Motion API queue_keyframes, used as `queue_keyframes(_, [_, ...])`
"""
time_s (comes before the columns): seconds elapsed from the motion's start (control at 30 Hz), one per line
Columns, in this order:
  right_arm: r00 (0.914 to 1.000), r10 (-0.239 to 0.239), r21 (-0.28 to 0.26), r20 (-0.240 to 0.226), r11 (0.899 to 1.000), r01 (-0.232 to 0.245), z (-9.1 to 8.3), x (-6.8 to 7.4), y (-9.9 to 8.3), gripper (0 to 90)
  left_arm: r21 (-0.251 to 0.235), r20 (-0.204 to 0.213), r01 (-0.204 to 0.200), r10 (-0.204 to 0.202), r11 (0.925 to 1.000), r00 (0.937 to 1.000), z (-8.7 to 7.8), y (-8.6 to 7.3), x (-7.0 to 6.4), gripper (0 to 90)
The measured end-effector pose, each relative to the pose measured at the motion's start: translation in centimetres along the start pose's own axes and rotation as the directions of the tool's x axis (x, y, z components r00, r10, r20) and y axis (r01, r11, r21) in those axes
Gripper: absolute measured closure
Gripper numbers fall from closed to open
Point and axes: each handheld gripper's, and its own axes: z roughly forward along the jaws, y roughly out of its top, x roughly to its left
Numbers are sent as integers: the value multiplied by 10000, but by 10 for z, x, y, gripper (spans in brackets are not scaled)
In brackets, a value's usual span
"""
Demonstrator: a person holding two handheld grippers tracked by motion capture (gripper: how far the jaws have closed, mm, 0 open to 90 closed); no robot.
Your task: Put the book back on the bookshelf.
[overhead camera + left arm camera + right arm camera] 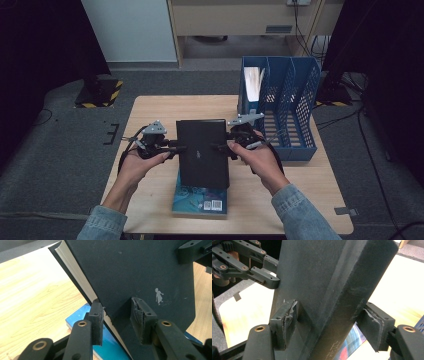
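Note:
A black book (202, 150) is held above the table between both grippers. My left gripper (172, 148) is shut on its left edge, and in the left gripper view its pads (140, 320) clamp the cover and the page block of the black book (140, 272). My right gripper (223, 147) is shut on the right edge, where its pads (287, 322) squeeze the spine side of the black book (329, 282). A blue book (200, 200) lies flat on the table under the black one. The left gripper (265, 275) shows across the book in the right gripper view.
A blue mesh file holder (285, 105) with three slots stands at the table's back right; its left slot holds a book (251, 85). The wooden table (150, 115) has bare room at the left and the back. Cables trail on the floor.

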Motion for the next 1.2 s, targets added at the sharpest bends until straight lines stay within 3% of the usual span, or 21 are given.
queue_keyframes(0.27, [9998, -32, 33, 190, 10000, 32, 8, -3, 12, 336, 23, -315, 21, -21, 10000, 9995, 1, 5, 7, 650])
queue_keyframes(0.73, [9978, -99, -108, 650, 9999, 106, 19, -16, 27, 342, 481, -982, -616, 661, 9969, 9930, 6, 28, 16, 664])
queue_keyframes(1.0, [9967, -270, -194, 760, 9994, 285, 19, -16, 28, 348, 204, -922, -483, 500, 9986, 9945, 4, 29, 19, 692])
queue_keyframes(1.2, [9961, -461, -168, 748, 9987, 475, 12, -11, 23, 357, 62, -823, -407, 411, 9992, 9958, 0, 24, 11, 696])
